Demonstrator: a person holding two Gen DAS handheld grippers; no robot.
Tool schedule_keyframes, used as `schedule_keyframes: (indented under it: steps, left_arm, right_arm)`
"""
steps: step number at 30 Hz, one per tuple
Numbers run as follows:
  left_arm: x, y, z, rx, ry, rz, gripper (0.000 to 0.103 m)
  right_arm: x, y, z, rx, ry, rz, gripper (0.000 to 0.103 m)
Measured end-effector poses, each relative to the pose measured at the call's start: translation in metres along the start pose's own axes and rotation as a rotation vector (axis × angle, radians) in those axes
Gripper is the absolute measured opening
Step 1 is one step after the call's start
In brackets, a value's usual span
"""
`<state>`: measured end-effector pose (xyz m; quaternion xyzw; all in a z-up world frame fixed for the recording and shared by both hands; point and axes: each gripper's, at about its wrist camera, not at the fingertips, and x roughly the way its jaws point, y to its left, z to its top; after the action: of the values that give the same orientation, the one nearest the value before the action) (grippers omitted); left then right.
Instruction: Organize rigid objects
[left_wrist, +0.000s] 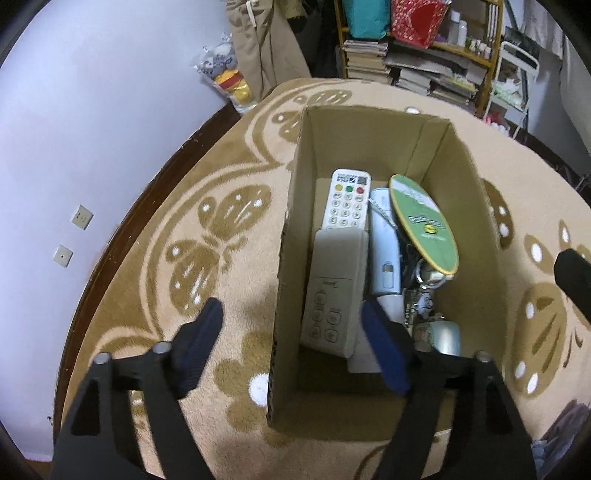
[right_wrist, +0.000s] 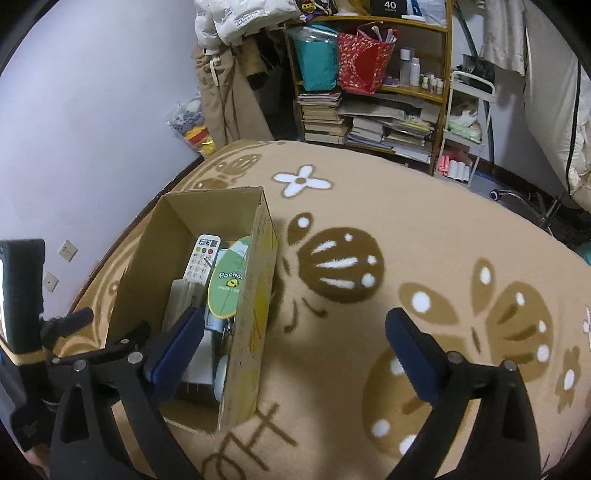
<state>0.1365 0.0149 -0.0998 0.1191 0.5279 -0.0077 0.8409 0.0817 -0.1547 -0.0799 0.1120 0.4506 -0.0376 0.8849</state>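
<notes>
An open cardboard box stands on a tan patterned rug. Inside lie a white remote with coloured buttons, a grey-white keypad controller, a pale blue device, a green round disc and a keyring. My left gripper is open above the box's near left wall: one finger hangs over the rug, the other over the box's inside, and nothing is between the pads. My right gripper is open and empty, straddling the box's right wall. The white remote and the green disc show there too.
A bookshelf with stacked books, a teal bag and a red bag stands beyond the rug. A white trolley is to its right, and hanging clothes and a bag of plush toys to its left. A lilac wall runs along the left.
</notes>
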Motion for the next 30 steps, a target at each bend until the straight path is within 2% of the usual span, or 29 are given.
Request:
schedule_keyframes:
  steps: [2, 6, 9, 11, 16, 23, 30]
  left_arm:
    - [-0.008, -0.001, -0.003, 0.002, -0.015, -0.008, 0.084]
    - [-0.027, -0.002, -0.009, -0.006, -0.046, -0.076, 0.086]
    - [-0.044, -0.002, -0.012, 0.000, -0.095, -0.063, 0.095]
    - [-0.055, -0.001, -0.016, 0.006, -0.118, -0.048, 0.095]
    - [-0.077, 0.009, -0.025, -0.024, -0.173, -0.090, 0.102]
    - [-0.106, 0.016, -0.035, -0.030, -0.258, -0.108, 0.102]
    - [-0.136, 0.021, -0.056, -0.049, -0.367, -0.122, 0.102]
  right_arm:
    - [-0.008, 0.000, -0.003, -0.001, -0.005, 0.010, 0.103]
    - [-0.029, 0.002, -0.009, -0.032, -0.032, -0.006, 0.103]
    - [-0.043, 0.001, -0.013, -0.043, -0.057, -0.026, 0.103]
    - [-0.052, -0.002, -0.016, -0.042, -0.069, -0.034, 0.103]
    - [-0.070, -0.008, -0.024, -0.016, -0.111, -0.028, 0.103]
    - [-0.098, -0.008, -0.036, -0.031, -0.177, -0.028, 0.103]
    - [-0.129, -0.007, -0.053, -0.034, -0.305, -0.005, 0.103]
